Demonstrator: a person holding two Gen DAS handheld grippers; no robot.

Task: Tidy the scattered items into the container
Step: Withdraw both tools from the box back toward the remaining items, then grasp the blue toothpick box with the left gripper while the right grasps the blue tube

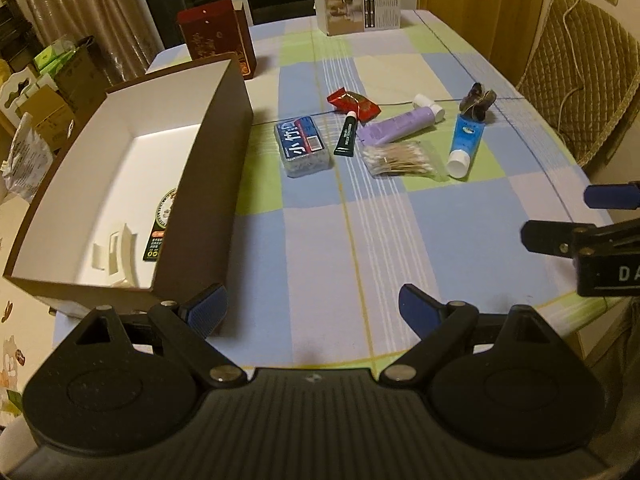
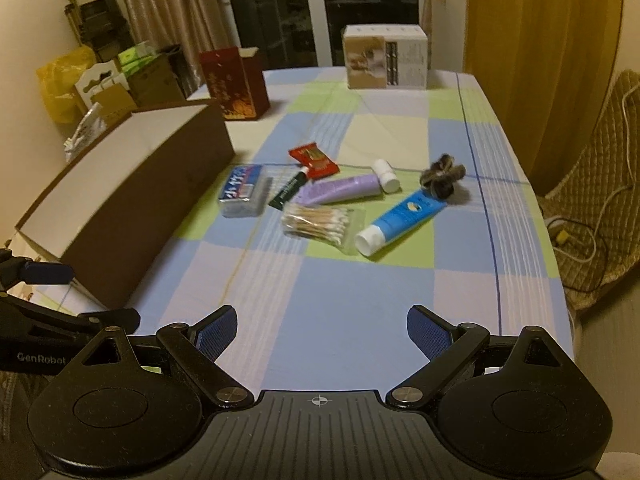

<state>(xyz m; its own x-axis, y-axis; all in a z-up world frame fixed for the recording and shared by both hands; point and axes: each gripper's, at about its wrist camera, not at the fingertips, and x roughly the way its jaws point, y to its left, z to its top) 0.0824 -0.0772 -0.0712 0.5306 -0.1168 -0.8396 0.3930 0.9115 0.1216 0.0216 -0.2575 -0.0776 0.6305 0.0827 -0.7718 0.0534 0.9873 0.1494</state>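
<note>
Both claws sit nearest the lens: left claw (image 1: 314, 312) and right claw (image 2: 322, 334), each spread wide and holding nothing, above the checked surface (image 1: 320, 240). Brown cardboard box (image 1: 120, 184), open-topped with a white interior, stands on the left side of the surface. Scattered items lie grouped to its right, well apart from both claws: blue tube (image 1: 464, 140), purple tube (image 1: 400, 122), tissue pack (image 1: 304, 146), bag of cotton swabs (image 1: 400, 158), red sachet (image 1: 354, 104), dark green tube (image 1: 346, 136), dark hair tie (image 1: 478, 102).
</note>
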